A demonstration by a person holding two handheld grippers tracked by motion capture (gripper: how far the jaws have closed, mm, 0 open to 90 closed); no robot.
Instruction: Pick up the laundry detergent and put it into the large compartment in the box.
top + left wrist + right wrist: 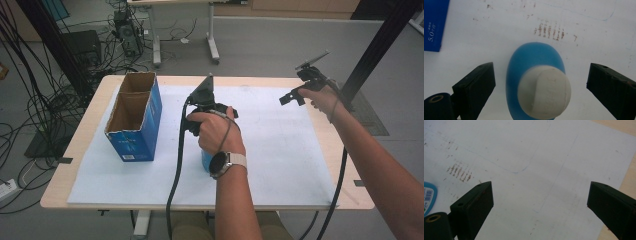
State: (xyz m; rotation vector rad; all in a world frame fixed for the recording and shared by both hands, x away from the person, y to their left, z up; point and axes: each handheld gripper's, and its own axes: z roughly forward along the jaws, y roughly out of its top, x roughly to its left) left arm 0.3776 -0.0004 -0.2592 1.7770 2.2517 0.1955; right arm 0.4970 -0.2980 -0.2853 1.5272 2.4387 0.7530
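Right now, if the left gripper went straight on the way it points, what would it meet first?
The left gripper points down at the blue bottle standing on the white sheet. Its white cap sits between the open jaws, so the cap would likely come first, though depth is hard to judge.

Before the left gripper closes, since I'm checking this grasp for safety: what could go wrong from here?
The left gripper is open around the blue bottle, with gaps on both sides, so an off-centre close could tip the upright bottle. Its white cap looks rounded; fingers closing on it might slip.
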